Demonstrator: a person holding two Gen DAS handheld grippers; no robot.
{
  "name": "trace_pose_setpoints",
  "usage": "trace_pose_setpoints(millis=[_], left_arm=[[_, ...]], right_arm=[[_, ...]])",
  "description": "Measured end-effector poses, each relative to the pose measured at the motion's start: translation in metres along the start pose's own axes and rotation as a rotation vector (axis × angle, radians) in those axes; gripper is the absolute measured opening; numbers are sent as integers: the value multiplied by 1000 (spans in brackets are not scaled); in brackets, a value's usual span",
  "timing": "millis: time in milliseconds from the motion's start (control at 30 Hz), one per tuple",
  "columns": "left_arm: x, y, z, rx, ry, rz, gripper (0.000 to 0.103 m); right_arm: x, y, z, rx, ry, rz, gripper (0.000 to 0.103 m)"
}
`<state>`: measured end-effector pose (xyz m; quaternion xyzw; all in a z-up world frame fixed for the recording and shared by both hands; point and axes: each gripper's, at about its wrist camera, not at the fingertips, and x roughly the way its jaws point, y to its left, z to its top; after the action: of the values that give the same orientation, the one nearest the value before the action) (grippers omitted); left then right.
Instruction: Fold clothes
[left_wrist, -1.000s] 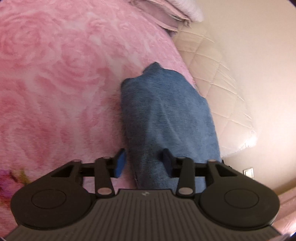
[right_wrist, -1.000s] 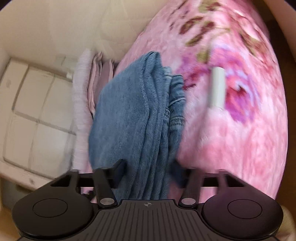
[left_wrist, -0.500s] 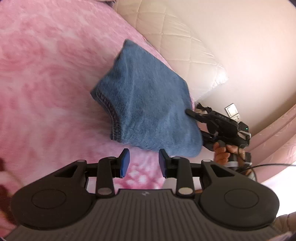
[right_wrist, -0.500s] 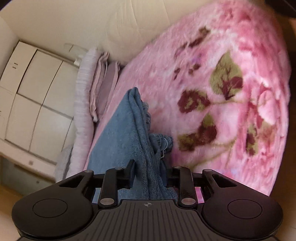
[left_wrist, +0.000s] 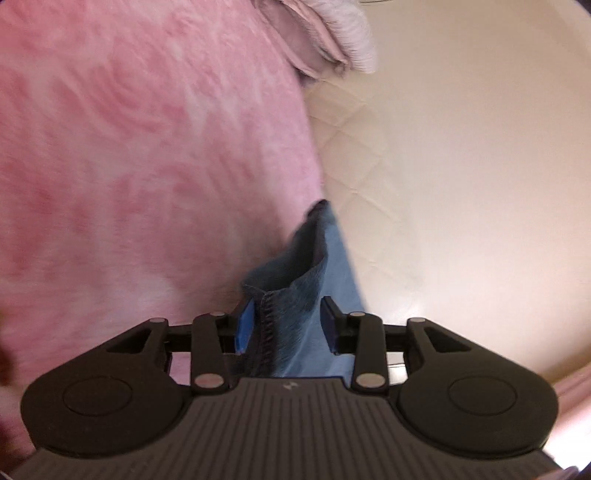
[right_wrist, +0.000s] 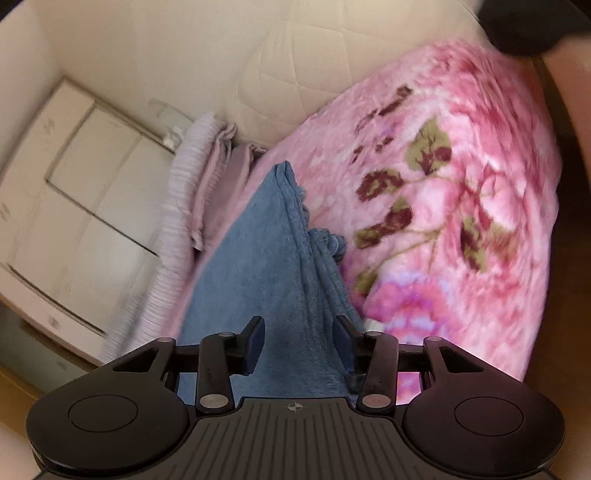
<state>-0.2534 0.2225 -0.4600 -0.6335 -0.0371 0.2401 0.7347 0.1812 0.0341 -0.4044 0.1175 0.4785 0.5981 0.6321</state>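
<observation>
Jeans (right_wrist: 273, 266) lying folded on blanket (right_wrist: 461, 166), near its headboard edge | left gripper (left_wrist: 286, 325) pinching seamed hem, right gripper (right_wrist: 299, 343) pinching thick layers | risk: layers may be shed, fold undone, if grip is loosened.

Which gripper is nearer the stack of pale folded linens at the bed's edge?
Right, most likely. The right gripper straddles the blue jeans lying beside the folded linens. The left gripper sees them far off across the pink blanket.

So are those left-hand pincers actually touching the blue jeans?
Cannot tell. In the left wrist view the folded jeans pass between the left gripper fingers, but motion blur hides whether the blue pads press the denim.
</observation>
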Motion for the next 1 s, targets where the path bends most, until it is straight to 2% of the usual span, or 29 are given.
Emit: trace_pose_setpoints(millis=[67,133,300,367,433,533,567,633,700,767,800,833,933,1000], left_arm=[[4,-3,2,66,12,8,9],[9,-11,3,186,11,89,6],[19,-32,-11,494,5,293,9],[17,-44,-21,595,-35,363,9],[7,-61,-24,701,-121,443,8],[-14,-60,-11,588,-96,383,10],[-19,-55,-8,509,-64,335,13],[-25,-38,-14,353,-11,229,22],[-26,-23,-26,235,9,163,25],[-19,-10,-35,165,14,129,24],[-15,-12,-36,189,16,149,24],[-13,-16,-35,230,18,181,16],[-4,-30,-34,352,23,275,17],[-7,-44,-30,450,-20,349,14]], right_arm=[[3,2,0,-7,-4,-29,11],[4,-1,-1,13,-18,-42,9],[14,-18,-6,106,-29,-39,8],[14,-19,-6,103,-27,-37,9],[10,-16,-4,84,-21,-43,13],[-10,0,-5,-12,-52,-92,17],[-14,6,-7,-45,-65,-105,19],[-21,17,-10,-112,-90,-132,20],[-22,23,-15,-153,-88,-148,21],[-20,23,-21,-176,-80,-147,22],[-19,22,-24,-184,-75,-156,22],[-17,21,-27,-193,-71,-168,22],[-13,15,-26,-172,-51,-200,22],[-13,15,-19,-149,-36,-189,22]])
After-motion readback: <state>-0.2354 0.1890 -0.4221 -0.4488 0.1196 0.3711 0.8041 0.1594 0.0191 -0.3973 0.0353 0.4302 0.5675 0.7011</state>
